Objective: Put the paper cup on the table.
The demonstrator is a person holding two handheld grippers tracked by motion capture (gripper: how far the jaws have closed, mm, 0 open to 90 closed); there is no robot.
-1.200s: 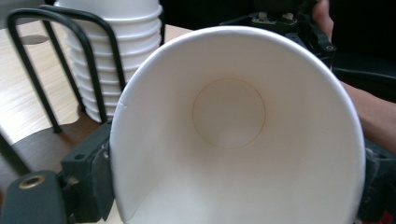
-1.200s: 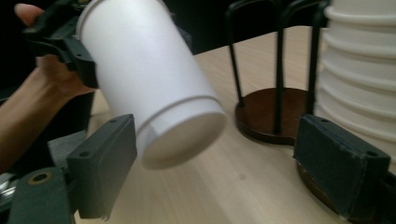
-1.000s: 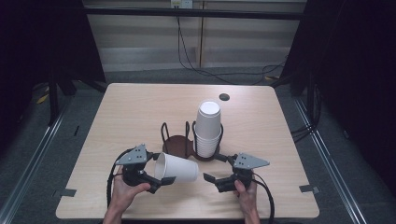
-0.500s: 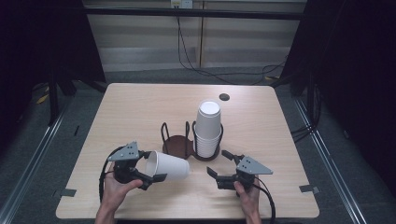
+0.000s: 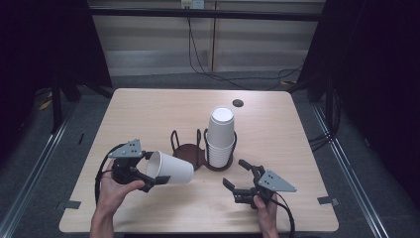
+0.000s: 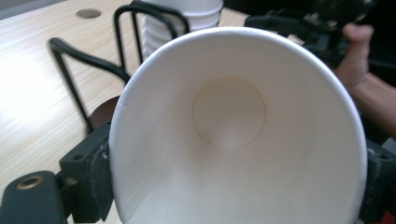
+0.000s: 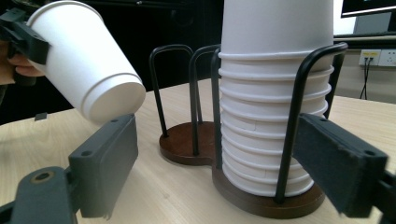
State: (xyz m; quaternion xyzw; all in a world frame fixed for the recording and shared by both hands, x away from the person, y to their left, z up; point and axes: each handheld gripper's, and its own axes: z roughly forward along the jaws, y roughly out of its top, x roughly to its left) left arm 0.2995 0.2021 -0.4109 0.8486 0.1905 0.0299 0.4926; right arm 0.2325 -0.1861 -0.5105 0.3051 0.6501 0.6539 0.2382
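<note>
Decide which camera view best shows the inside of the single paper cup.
The left gripper view: it looks straight into the paper cup to its round bottom. The high view shows the cup lying sideways in the left gripper; the right gripper view shows its outside.

No writing, label, brand, number or sign can be read anywhere: the white paper cup (image 5: pixel 171 168) is plain inside and out, the stack of cups (image 5: pixel 220 136) carries no print, and the table (image 5: pixel 148 114) is bare wood.
</note>
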